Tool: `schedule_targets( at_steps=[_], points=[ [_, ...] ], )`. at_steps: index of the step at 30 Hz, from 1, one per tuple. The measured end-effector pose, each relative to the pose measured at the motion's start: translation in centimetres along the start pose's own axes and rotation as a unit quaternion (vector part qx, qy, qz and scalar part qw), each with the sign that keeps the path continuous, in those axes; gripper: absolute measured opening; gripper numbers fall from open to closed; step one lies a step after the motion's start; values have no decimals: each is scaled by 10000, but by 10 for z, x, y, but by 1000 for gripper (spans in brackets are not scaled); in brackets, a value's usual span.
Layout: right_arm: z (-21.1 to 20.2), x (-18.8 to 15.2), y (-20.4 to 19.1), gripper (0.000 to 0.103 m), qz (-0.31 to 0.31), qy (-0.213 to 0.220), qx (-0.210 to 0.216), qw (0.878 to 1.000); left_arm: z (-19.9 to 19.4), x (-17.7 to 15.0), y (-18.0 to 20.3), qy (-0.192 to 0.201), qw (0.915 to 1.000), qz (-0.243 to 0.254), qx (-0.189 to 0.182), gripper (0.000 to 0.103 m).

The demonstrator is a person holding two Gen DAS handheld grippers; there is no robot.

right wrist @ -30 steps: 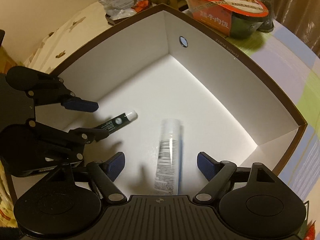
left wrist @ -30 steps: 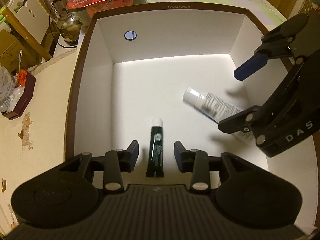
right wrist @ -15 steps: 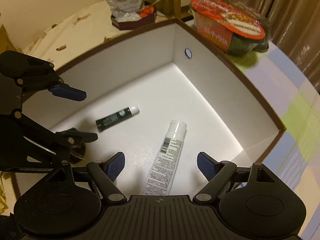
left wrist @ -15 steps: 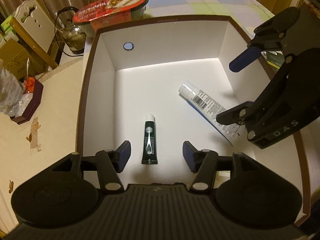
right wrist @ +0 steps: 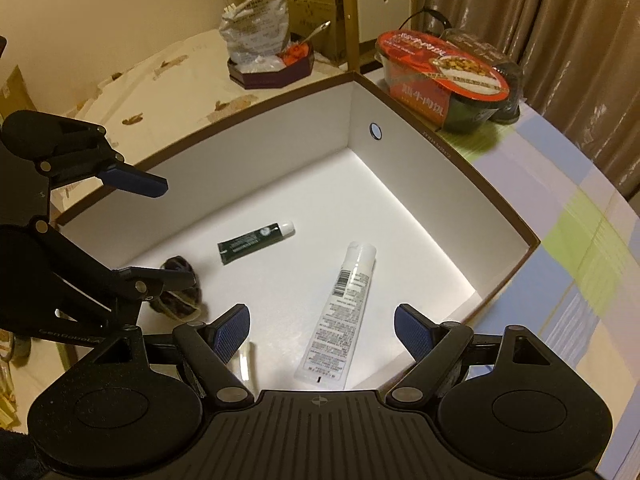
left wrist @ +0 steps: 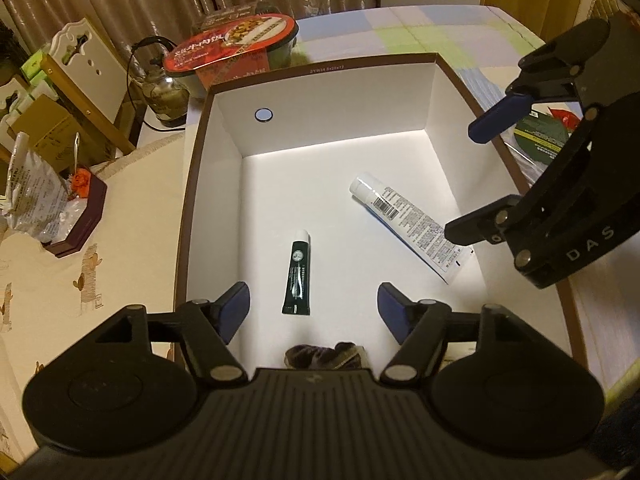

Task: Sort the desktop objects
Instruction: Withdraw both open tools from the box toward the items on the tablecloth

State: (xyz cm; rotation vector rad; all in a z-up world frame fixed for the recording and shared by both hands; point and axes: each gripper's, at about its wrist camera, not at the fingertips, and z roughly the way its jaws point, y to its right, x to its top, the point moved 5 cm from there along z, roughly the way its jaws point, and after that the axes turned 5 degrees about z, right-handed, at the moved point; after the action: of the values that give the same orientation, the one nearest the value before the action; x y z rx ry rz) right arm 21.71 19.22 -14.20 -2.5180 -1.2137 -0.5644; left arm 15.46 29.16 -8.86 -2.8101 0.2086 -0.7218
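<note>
A white box with a brown rim [left wrist: 188,208] [right wrist: 484,184] holds a dark green tube [left wrist: 297,278] [right wrist: 256,242] and a longer white tube [left wrist: 412,226] [right wrist: 344,316], both lying flat and apart. A dark furry hair tie [left wrist: 324,356] [right wrist: 178,300] lies at the box's near end. My left gripper [left wrist: 314,308] [right wrist: 160,230] hovers open above the green tube, holding nothing. My right gripper [right wrist: 322,330] [left wrist: 476,176] hovers open over the white tube's tail, also empty.
A red-lidded instant meal bowl [left wrist: 232,46] [right wrist: 444,72] and a glass kettle [left wrist: 164,92] stand behind the box. A maroon tray with a crinkled bag [left wrist: 76,224] [right wrist: 272,68] sits left. A green round packet [left wrist: 540,136] lies right of the box on checked cloth.
Both grippers have drawn up and back from the box floor. The left jaws have spread wider. The white tube has settled still, and the hair tie has come into view.
</note>
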Motion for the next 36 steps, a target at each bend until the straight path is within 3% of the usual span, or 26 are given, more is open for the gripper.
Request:
schedule_targets(
  at_steps=[13, 36],
  points=[
    [-37, -28, -9, 82, 73, 299, -68, 9995, -34, -11, 23, 142, 9997, 5, 214, 73],
    [-97, -84, -11, 82, -38, 628, 327, 9975, -89, -31, 85, 302, 9979, -168, 545, 75]
  ],
)
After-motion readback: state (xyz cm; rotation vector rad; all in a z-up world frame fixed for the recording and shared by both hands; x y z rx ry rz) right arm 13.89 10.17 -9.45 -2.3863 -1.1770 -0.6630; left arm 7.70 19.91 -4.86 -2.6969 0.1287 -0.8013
